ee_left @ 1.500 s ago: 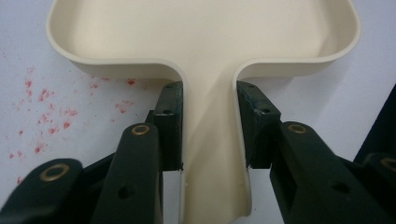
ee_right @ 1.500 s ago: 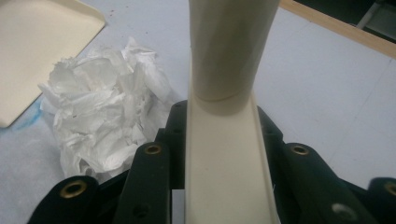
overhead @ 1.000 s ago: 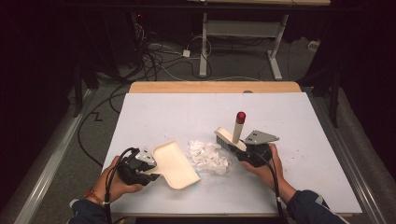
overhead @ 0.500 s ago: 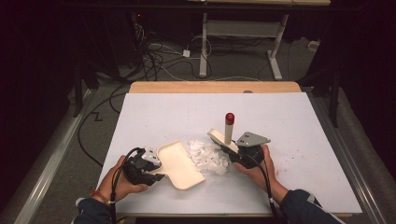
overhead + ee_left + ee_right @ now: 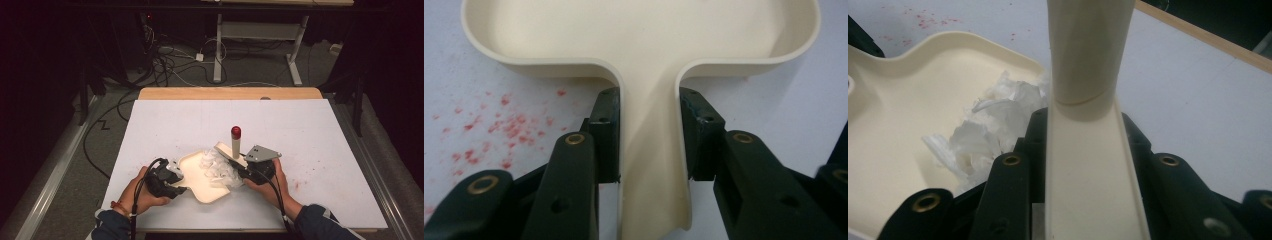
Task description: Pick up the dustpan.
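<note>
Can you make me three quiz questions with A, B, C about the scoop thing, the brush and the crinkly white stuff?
1. Where is the crumpled white scrap?
A) on the floor
B) at the dustpan mouth
C) at the table's far edge

2. What colour is the brush handle's tip?
A) red
B) blue
C) green

3. What does the left gripper do?
A) hangs open
B) lies on the table
C) clamps the dustpan's handle

Answers: 1 B, it lies on the pan's lip; 2 A, the high view shows a red cap; 3 C, jaws press both sides of the handle.
</note>
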{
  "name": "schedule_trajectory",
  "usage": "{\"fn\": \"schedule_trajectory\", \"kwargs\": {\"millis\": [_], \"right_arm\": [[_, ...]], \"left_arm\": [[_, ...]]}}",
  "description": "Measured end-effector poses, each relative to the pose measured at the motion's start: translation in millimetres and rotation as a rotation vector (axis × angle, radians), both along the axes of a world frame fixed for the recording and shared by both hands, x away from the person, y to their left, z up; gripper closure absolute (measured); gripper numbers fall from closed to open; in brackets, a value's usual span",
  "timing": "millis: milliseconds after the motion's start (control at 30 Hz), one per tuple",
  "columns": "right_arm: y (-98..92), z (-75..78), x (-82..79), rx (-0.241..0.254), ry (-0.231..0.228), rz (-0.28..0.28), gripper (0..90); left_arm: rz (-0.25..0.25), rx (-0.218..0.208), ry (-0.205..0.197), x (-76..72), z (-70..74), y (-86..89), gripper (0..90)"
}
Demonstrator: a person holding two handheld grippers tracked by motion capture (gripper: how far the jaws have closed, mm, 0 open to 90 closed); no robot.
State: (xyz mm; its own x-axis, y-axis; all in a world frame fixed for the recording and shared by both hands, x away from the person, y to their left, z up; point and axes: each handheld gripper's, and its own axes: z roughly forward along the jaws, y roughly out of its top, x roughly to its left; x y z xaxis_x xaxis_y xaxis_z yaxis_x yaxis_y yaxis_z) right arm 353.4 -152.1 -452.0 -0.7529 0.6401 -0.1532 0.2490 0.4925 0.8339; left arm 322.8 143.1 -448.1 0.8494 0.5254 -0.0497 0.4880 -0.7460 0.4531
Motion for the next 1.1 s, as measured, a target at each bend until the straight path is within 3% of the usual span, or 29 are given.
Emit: {"fn": "schedule_trajectory", "kwargs": {"millis": [300, 600, 933, 1100], "right_arm": [[8.7, -0.4, -4.9, 0.005, 0.005, 0.031, 68.1], [12.0, 4.3, -9.3, 0.031, 0.002, 0.066, 68.2], [-16.1, 36.9, -12.7, 0.118, -0.033, 0.069, 68.2], [-36.5, 43.7, -15.1, 0.13, -0.009, 0.068, 68.2]], "left_arm": [[0.012, -0.013, 0.002, 5.4, -1.4, -18.3, 62.7], [0.012, 0.008, 0.003, 5.9, -4.8, -26.7, 62.7], [0.008, 0.027, 0.002, 5.6, -9.1, -28.3, 62.7], [0.006, 0.033, 0.004, 6.1, -10.6, -28.8, 62.7]]}}
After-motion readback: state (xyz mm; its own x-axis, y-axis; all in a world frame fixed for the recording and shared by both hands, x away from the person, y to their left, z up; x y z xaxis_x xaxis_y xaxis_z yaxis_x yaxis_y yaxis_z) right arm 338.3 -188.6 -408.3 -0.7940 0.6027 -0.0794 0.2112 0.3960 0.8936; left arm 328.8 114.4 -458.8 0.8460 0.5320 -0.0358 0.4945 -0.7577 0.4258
